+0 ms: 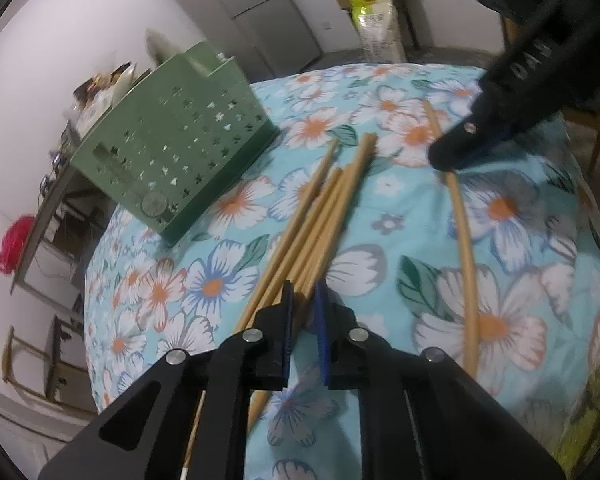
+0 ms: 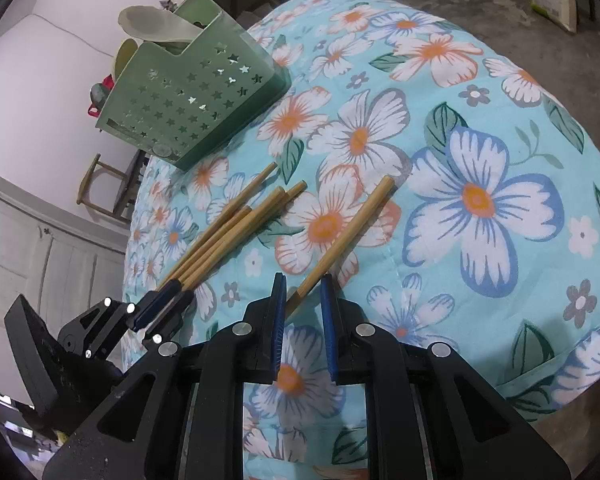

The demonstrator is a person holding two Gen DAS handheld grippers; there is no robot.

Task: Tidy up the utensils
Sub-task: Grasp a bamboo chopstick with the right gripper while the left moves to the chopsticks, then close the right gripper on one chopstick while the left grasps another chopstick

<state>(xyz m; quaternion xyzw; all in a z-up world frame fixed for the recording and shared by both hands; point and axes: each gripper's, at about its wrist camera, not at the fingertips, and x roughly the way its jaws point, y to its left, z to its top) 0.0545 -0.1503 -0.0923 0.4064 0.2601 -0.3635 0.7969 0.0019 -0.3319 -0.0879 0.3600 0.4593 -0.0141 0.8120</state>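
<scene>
1. My left fingers point(image 1: 305, 294) are clenched on a bundle of chopsticks point(image 1: 320, 216) lying on the flowered cloth point(image 1: 400, 208) over the bench.
2. My right fingers point(image 2: 303, 288) pinch the lone chopstick point(image 2: 352, 228), which lies apart from the bundle, to its right.
3. The green perforated caddy point(image 2: 196, 92) stands just beyond the bundle's far tips, with pale spoons point(image 2: 156, 26) sticking out of it.

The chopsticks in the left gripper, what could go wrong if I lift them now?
The left gripper pinches the chopstick bundle near one end, so the fanned sticks may droop or slip out. The right gripper holds a single chopstick by its tip; it may pivot. The green holder looks light and could tip.
</scene>
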